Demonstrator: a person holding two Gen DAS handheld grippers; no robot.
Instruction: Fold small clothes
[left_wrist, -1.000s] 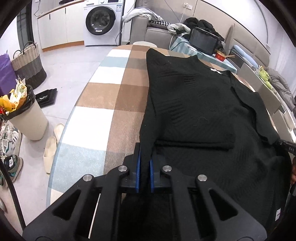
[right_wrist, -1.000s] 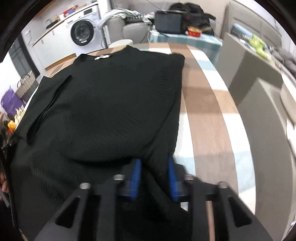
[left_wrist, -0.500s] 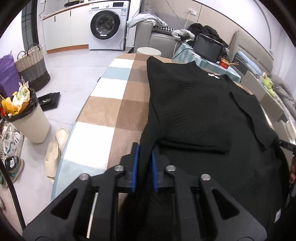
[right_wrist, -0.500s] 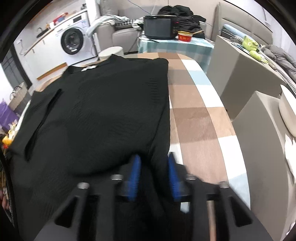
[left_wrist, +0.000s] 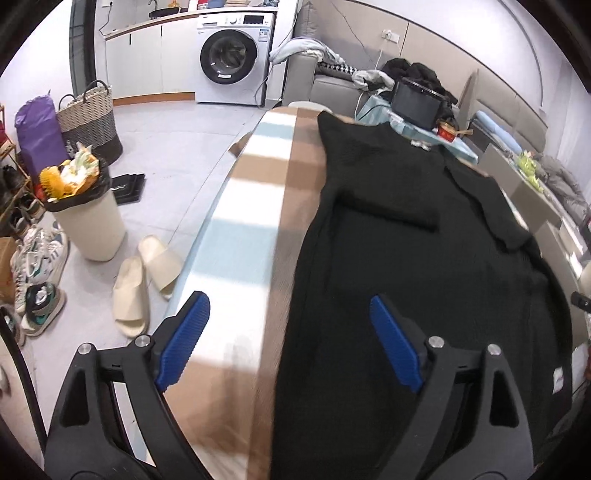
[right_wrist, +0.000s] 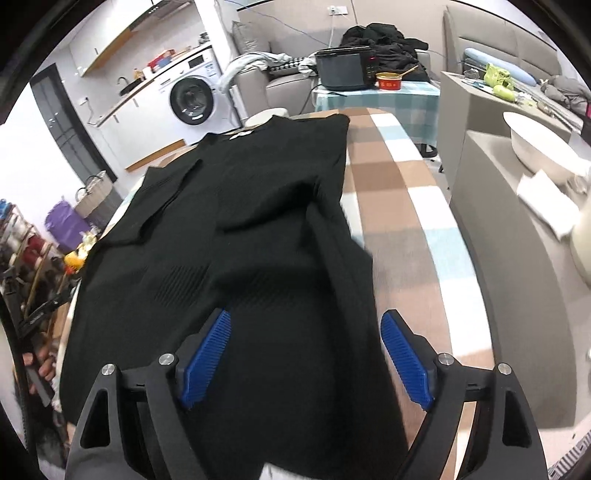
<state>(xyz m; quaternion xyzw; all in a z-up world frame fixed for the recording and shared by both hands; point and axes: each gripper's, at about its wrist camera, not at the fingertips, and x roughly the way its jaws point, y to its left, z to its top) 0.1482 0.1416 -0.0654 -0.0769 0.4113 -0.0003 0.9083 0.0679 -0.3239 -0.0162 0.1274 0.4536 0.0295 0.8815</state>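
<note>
Black knit sweater (left_wrist: 424, 266) is being shown spread lengthwise over the checked tablecloth (left_wrist: 243, 236) of a long table, its neck label at the far end and its hem hanging toward the near edge. Both sleeves are being seen laid inward across the body, so the garment is being judged as partly folded, with the lengthwise fold not yet done.

Beyond the table, a washing machine (left_wrist: 229, 59), a grey sofa piled with clothes, and a full waste bin (left_wrist: 86, 221) beside pale slippers (left_wrist: 147, 284) on the floor are being shown.

The left gripper (left_wrist: 288, 343) is being held above the sweater's left edge; its jaws are opening wide, and nothing is being pinched, with one blue pad over bare tablecloth and the other over the knit. The right gripper (right_wrist: 314, 358) is likewise being held over the sweater's right side near the hem; its jaws are opening too, fabric is lying beneath and between them, but no cloth is being pressed by the pads.

Trouble is being judged most likely at the hem: with so much knit hanging over the near edge, the sweater may be dragged off the table by its own weight. The tucked right sleeve, already looking rumpled, may be pulled loose if only the top layer is being caught at the next grasp. Uneven lifting by the two grippers may also be leaving the fold skewed.
</note>
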